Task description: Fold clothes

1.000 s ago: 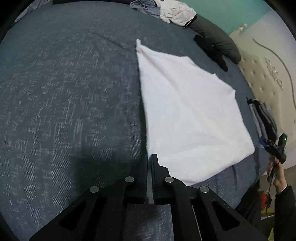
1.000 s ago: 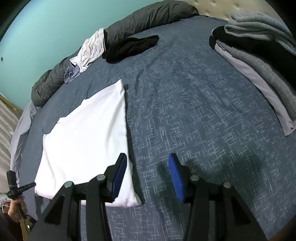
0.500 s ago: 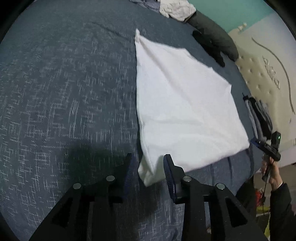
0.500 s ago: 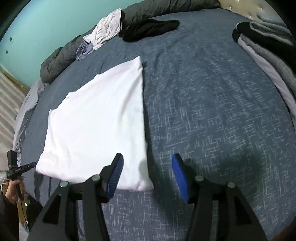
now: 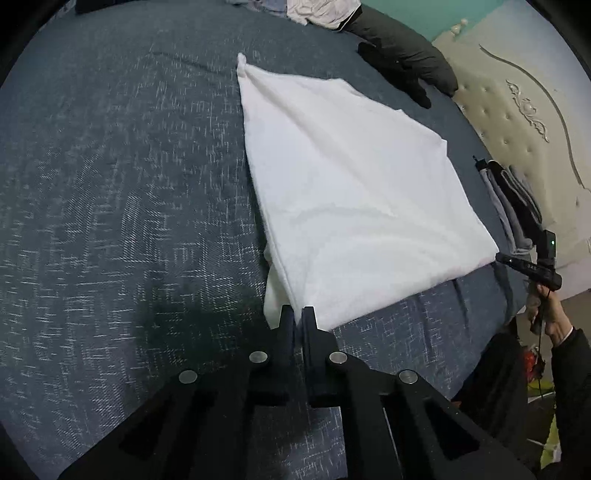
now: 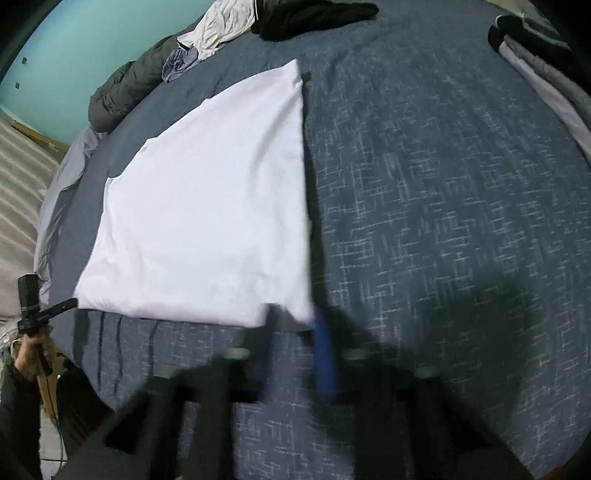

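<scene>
A: Where is the garment?
B: White garment (image 5: 354,206), folded flat, centre of the left wrist view; centre-left in the right wrist view (image 6: 207,206). It lies on the blue bed cover (image 5: 110,184).

A: Left gripper?
B: Left gripper (image 5: 298,317), bottom centre. Fingers (image 5: 286,325) closed on the garment's near corner; white cloth shows between them.

A: Right gripper?
B: Right gripper (image 6: 295,325), bottom centre of its own view, motion-blurred. Fingers (image 6: 325,354) clamped on the garment's other near corner; the corner sits between the blue pads.

A: Surroundings?
B: Dark grey bolster (image 5: 402,48) at upper right of the left view, crumpled pale clothes (image 5: 321,11) at top edge. Stack of folded grey and black clothes (image 6: 543,62) at upper right of the right view. Tufted headboard (image 5: 517,122) at right edge.
</scene>
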Action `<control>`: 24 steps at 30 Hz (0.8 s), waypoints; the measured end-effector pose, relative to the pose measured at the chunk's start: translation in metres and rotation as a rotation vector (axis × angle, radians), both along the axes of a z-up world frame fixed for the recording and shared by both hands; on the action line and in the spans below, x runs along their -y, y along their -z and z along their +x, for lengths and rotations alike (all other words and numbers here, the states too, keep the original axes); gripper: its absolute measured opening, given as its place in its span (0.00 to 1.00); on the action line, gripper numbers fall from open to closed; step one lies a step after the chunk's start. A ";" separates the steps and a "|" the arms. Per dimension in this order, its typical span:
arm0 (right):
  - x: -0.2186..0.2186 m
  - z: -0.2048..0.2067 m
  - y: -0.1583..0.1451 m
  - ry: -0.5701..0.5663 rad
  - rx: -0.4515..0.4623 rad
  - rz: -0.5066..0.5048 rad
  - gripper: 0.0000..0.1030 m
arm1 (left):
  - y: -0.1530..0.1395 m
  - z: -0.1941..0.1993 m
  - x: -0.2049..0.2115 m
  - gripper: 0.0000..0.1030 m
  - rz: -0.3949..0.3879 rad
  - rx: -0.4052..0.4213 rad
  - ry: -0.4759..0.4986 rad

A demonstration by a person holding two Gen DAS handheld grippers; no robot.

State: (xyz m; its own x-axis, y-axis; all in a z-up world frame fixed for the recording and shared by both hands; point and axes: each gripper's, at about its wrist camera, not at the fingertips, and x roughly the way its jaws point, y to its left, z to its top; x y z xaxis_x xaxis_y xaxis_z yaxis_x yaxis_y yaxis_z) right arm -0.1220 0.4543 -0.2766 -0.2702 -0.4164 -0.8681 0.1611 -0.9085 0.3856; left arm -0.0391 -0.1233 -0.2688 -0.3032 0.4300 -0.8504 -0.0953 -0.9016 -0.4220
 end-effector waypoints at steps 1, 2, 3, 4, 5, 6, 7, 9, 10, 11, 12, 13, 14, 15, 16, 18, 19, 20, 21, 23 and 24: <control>-0.002 0.000 -0.002 0.005 -0.008 -0.005 0.04 | -0.003 0.002 0.002 0.04 0.004 -0.006 -0.003; -0.004 0.000 -0.004 0.007 -0.014 -0.006 0.03 | -0.003 0.003 0.001 0.04 -0.009 -0.005 0.005; -0.004 0.001 -0.007 0.001 -0.018 0.004 0.03 | -0.004 0.005 0.000 0.04 -0.021 -0.004 0.012; -0.004 0.001 -0.010 -0.010 -0.022 0.021 0.03 | -0.002 0.007 0.000 0.04 -0.032 0.000 0.022; -0.004 0.001 -0.011 -0.018 -0.022 0.035 0.03 | 0.000 0.006 -0.003 0.04 -0.037 0.012 0.022; -0.005 0.001 -0.011 -0.026 -0.020 0.046 0.03 | 0.004 0.006 -0.003 0.03 -0.037 0.020 0.020; -0.006 0.001 -0.008 -0.024 -0.012 0.052 0.03 | 0.008 0.005 -0.004 0.03 -0.036 0.029 0.017; -0.008 0.001 0.002 -0.004 0.009 0.057 0.02 | 0.019 0.004 -0.005 0.03 -0.042 0.052 0.010; -0.008 0.001 0.007 0.006 0.020 0.059 0.02 | 0.024 0.004 -0.006 0.04 -0.043 0.063 0.010; -0.007 0.001 0.012 0.008 0.025 0.065 0.02 | 0.026 0.003 -0.006 0.04 -0.034 0.066 0.004; -0.004 0.001 0.015 0.005 0.025 0.073 0.02 | 0.029 0.003 -0.005 0.04 -0.025 0.070 -0.001; -0.003 0.001 0.017 0.005 0.026 0.070 0.02 | 0.031 0.002 -0.005 0.04 -0.015 0.073 -0.006; -0.003 0.001 0.019 0.008 0.026 0.060 0.02 | 0.032 0.001 -0.004 0.04 -0.007 0.076 -0.011; -0.003 0.000 0.020 0.010 0.027 0.049 0.03 | 0.032 0.001 -0.003 0.05 0.002 0.079 -0.016; -0.004 0.000 0.020 0.010 0.029 0.037 0.03 | 0.032 0.000 -0.002 0.06 0.005 0.080 -0.019; -0.005 -0.004 0.020 0.003 0.034 0.022 0.05 | 0.028 -0.003 0.002 0.13 0.020 0.074 -0.036; -0.006 -0.006 0.018 0.003 0.033 0.017 0.09 | 0.025 -0.005 0.005 0.17 0.023 0.070 -0.048; -0.008 -0.008 0.015 0.014 0.022 0.011 0.13 | 0.022 -0.009 0.010 0.24 0.023 0.063 -0.063; -0.011 -0.010 0.012 0.032 0.005 0.004 0.25 | 0.019 -0.014 0.015 0.27 0.024 0.050 -0.081; -0.016 -0.016 0.005 0.065 -0.029 -0.018 0.39 | 0.014 -0.027 0.023 0.27 0.025 0.027 -0.120; -0.018 -0.021 0.002 0.079 -0.047 -0.039 0.40 | 0.012 -0.035 0.026 0.28 0.026 0.017 -0.141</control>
State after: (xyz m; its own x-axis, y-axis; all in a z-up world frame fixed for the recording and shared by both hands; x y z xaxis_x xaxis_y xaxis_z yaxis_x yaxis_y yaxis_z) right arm -0.1434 0.4724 -0.2782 -0.3438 -0.4257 -0.8370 0.1085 -0.9034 0.4149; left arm -0.0745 -0.1498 -0.2807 -0.3477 0.4060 -0.8452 0.0387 -0.8944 -0.4455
